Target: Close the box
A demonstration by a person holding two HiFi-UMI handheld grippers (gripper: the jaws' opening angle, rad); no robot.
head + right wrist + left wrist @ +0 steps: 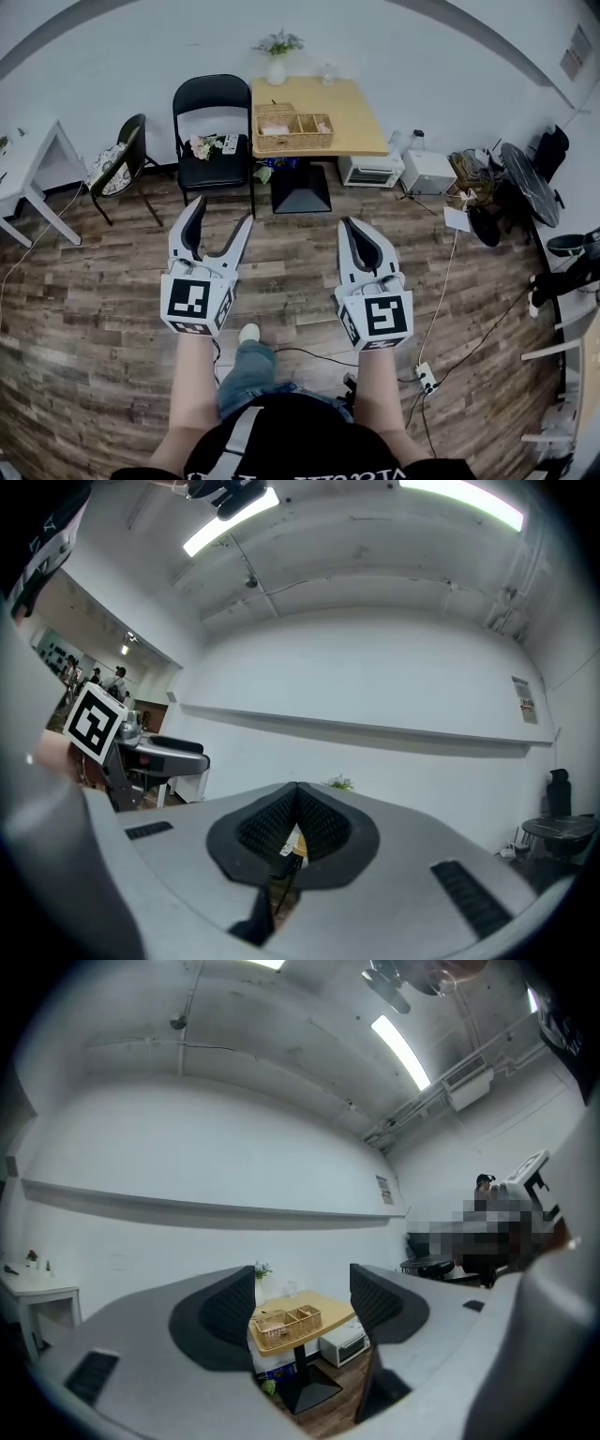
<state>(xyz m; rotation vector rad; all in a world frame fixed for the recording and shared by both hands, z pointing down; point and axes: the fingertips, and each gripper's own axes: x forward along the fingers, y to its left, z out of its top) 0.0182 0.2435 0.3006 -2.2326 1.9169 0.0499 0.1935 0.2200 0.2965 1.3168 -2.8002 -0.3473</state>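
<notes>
A wicker box (292, 129) with open compartments sits on a yellow square table (352, 127) across the room, well beyond both grippers. In the head view I hold both grippers in the air above the wood floor, pointed toward the table. My left gripper (223, 211) is open, its jaws spread in a V with nothing between them. In the left gripper view the wicker box (286, 1324) shows far off through the gap of the left gripper (302, 1283). My right gripper (348, 223) is shut and empty; in its own view the right gripper (297, 787) has its ribbed pads meeting.
A black chair (214, 131) holding small items stands left of the table, with a second chair (122, 159) and a white table (28, 178) further left. A toaster oven (370, 171) and white appliance (427, 172) sit on the floor at right. Cables and a power strip (427, 378) lie near my feet.
</notes>
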